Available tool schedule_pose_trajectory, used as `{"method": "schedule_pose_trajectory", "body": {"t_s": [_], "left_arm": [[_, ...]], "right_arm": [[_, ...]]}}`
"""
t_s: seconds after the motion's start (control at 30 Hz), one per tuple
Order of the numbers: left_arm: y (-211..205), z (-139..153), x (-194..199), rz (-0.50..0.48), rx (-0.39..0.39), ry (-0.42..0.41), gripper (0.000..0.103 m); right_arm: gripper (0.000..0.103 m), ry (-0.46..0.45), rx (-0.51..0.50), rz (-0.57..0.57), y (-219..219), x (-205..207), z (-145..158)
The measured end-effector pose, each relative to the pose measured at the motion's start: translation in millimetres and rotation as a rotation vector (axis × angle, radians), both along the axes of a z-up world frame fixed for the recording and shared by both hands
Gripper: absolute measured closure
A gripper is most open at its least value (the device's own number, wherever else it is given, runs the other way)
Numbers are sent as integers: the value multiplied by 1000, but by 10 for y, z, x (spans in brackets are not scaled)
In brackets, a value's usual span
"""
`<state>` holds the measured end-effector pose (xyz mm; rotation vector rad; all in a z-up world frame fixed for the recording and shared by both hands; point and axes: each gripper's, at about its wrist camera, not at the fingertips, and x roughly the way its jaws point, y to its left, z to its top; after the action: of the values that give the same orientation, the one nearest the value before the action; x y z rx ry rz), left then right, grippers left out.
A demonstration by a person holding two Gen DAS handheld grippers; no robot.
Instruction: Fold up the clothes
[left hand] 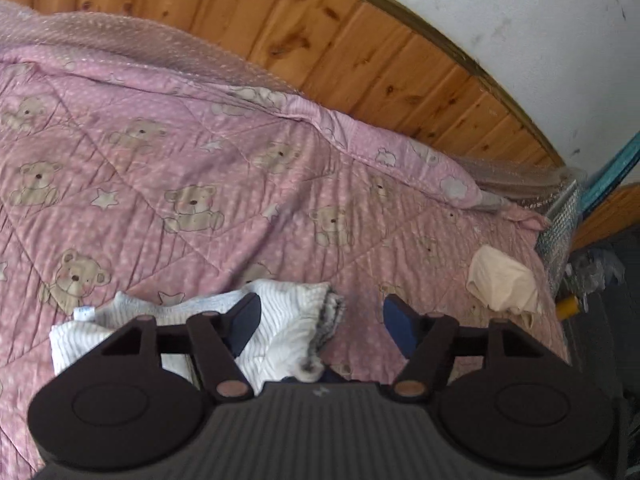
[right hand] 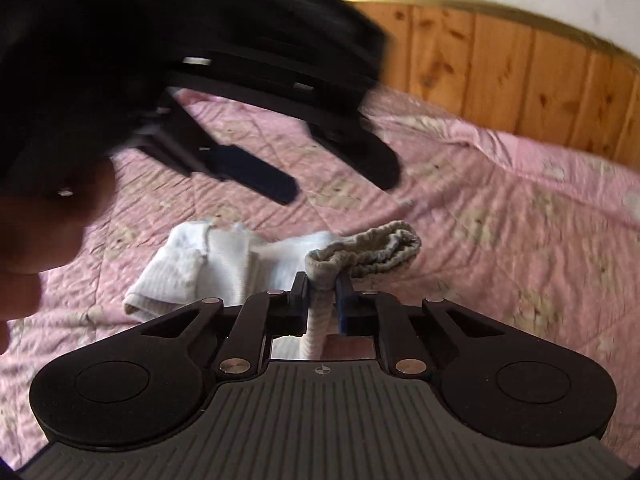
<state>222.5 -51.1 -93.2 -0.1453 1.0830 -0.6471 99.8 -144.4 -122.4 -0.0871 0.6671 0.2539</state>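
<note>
My right gripper [right hand: 322, 292] had its jaws pinched on the grey cuff of a white sock [right hand: 240, 264] lying on the pink quilt [right hand: 500, 208] of the bed, while my left gripper [left hand: 320, 320] hung above with jaws wide and nothing in them. I judged the thin pinch could slip, or the sock bunch, if I pulled while the left was off it. I counted two grippers, one white sock pile and one cream cloth [left hand: 502, 282] near the bed's edge.

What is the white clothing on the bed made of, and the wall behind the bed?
The white garment looks like soft ribbed knit, probably cotton: fine raised lines run across it, and its grey-beige edge is gathered like elastic. The headboard looks like varnished pine: orange-brown planks with dark knots and a slight shine. The pink bear-print quilt looks like padded, stitched cotton, matte.
</note>
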Motion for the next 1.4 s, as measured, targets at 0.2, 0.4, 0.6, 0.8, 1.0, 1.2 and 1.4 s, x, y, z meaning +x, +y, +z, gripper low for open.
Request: {"method": "schedule_pose_trajectory", "body": {"t_s": [0.2,0.4,0.6,0.8,1.0,1.2,1.4], "left_arm": [[136,-187,31,20,104,15,93],[684,-222,76,168,-24,101,93],[828,-311,75,215,-171,167,85],[806,-268,-22,145,-202,144,39],[523,-364,-52,64,-27,105,98],[730,-303,-44,121,-37,78,103],[807,-324,54,153,-39,87,45]], "right_arm": [[50,-71,-46,31,147,-150,-63],[15,-60,10,-73,-76,-101,-79],[42,15,-24,76,107,110,-209],[42,-14,-85,134,360,46,-209],[42,-10,-77,157,493,-33,-235],[34,2,-43,71,318,-53,-232],[41,34,-163,80,408,139,-378]]}}
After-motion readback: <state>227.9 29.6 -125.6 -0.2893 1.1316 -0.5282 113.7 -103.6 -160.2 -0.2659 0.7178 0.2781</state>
